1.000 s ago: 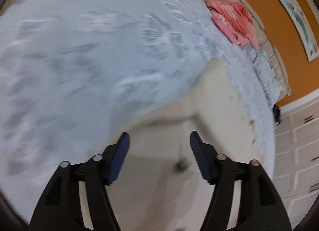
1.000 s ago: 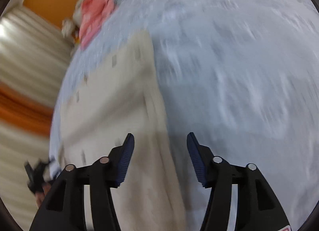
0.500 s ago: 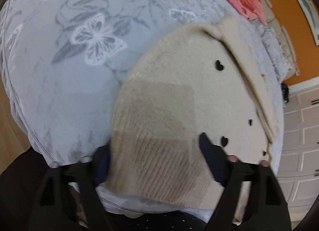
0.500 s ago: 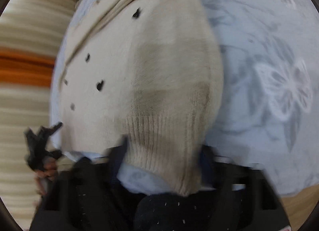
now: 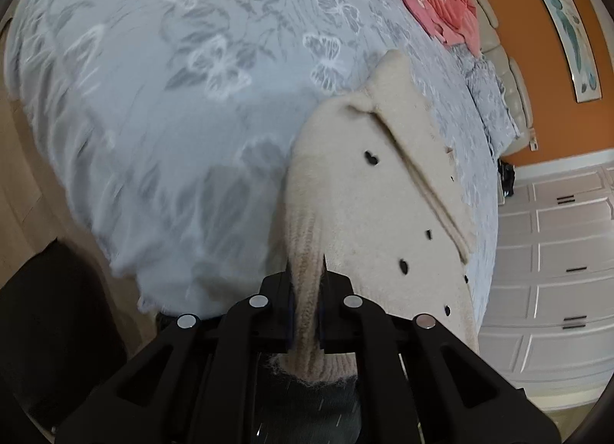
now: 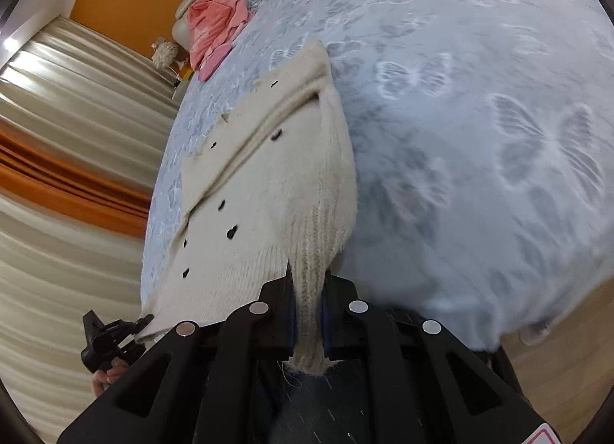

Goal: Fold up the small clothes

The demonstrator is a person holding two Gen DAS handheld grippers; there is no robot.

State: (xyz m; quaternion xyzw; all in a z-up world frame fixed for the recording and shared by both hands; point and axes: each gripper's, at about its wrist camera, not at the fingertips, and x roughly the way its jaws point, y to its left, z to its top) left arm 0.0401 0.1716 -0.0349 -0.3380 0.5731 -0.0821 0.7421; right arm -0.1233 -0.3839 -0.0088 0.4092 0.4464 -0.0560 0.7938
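gripping cream sweater (image 5: 368, 213) hem: left gripper (image 5: 306, 302), right gripper (image 6: 309, 309) both clamped; right view alone shows curtains (image 6: 69, 106).

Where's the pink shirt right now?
The pink shirt lies at the far end of the bed, against the headboard, beyond the cream sweater; upper right in the left view, upper left in the right.

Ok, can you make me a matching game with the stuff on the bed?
Things:
1. sweater
2. pink top
3. bedspread
4. left gripper

States:
A. grey with butterflies
B. crumpled by the headboard
C. shut on ribbed hem
D. cream with dark heart buttons

Pairs: 1-D, 2-B, 3-A, 4-C
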